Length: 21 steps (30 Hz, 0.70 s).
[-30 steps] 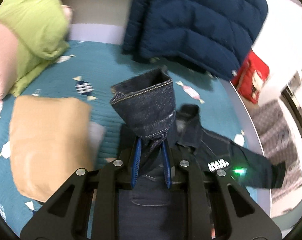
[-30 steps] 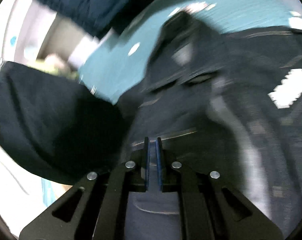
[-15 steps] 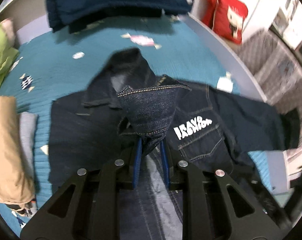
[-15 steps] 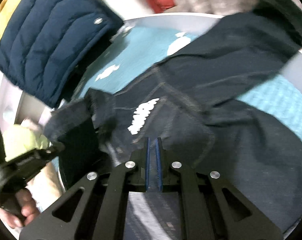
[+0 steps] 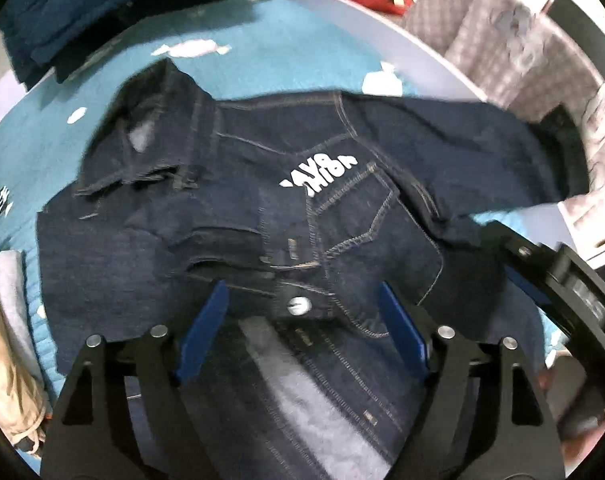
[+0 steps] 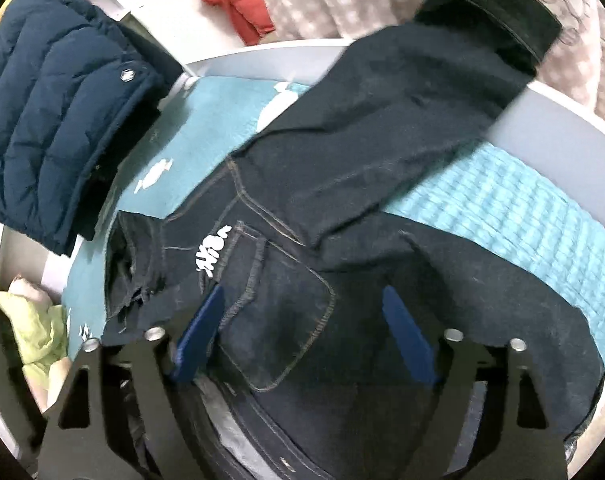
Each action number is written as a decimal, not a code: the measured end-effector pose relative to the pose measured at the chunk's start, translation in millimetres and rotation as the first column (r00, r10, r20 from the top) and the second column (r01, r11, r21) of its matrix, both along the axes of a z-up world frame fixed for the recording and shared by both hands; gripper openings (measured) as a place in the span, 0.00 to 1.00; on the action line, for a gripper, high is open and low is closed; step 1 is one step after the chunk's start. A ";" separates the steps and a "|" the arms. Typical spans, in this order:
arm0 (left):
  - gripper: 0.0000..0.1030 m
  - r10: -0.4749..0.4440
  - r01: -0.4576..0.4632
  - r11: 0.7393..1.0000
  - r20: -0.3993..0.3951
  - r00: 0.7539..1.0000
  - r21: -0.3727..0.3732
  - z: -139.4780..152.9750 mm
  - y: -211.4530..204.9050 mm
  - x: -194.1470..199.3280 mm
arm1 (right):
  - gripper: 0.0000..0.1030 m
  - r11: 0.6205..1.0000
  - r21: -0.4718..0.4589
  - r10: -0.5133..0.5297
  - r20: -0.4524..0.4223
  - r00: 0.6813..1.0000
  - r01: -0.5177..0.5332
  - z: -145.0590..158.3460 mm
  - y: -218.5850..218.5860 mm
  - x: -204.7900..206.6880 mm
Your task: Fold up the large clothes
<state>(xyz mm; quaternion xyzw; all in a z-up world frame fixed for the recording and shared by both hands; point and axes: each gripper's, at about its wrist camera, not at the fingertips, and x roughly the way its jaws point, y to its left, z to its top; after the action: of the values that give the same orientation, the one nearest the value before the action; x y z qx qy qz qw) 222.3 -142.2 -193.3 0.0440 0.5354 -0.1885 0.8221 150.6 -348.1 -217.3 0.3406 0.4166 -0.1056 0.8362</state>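
Observation:
A dark denim jacket (image 5: pixel 230 200) with white lettering (image 5: pixel 318 172) lies spread front-up on the teal bed cover (image 5: pixel 262 52). Its left sleeve is folded over the body; its other sleeve (image 6: pixel 402 112) stretches out over the bed's edge. My left gripper (image 5: pixel 302 296) is open and empty just above the jacket's front hem and button. My right gripper (image 6: pixel 302 300) is open and empty above the chest pocket (image 6: pixel 278 320). The right gripper's black frame (image 5: pixel 562 272) shows at the right of the left wrist view.
A navy puffer jacket (image 6: pixel 50 92) lies at the bed's far side. Folded tan and grey clothes (image 5: pixel 6 320) sit at the left. A green garment (image 6: pixel 34 328) lies by the headboard. A red cushion (image 6: pixel 238 0) and a grey dotted blanket (image 5: pixel 502 28) lie beyond the bed's white edge (image 6: pixel 562 108).
Both grippers were shut on jacket cloth and have opened, dropping it. The raised sleeve and side now lie flat on the jacket's body. Both grippers have come in low over the front.

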 end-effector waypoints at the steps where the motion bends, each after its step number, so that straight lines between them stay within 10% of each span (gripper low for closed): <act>1: 0.76 0.030 -0.029 0.999 0.006 1.000 -0.022 5.6 17.2 0.9 | 0.80 1.000 0.000 0.015 0.002 1.000 -0.015 -0.2 2.6 4.0; 7: 0.75 0.237 -0.237 0.972 0.011 0.972 0.004 1.6 104.9 12.2 | 0.80 0.982 0.018 0.190 -0.001 0.982 -0.190 -9.0 43.6 48.7; 16: 0.27 0.450 -0.439 0.892 -0.131 0.883 0.104 -76.3 207.5 13.0 | 0.78 0.946 0.041 0.324 -0.170 0.931 -0.321 -65.4 101.7 110.2; 21: 0.21 0.440 -0.428 0.896 -0.111 0.891 0.116 -83.2 209.6 8.1 | 0.48 0.949 -0.073 0.288 -0.192 0.938 -0.307 -60.5 114.2 114.0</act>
<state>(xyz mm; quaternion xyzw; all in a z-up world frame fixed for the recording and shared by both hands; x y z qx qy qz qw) 230.3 67.4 -276.5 -0.0535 0.5935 0.0213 0.8028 264.6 -233.9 -277.8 0.2199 0.5307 -0.0290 0.8180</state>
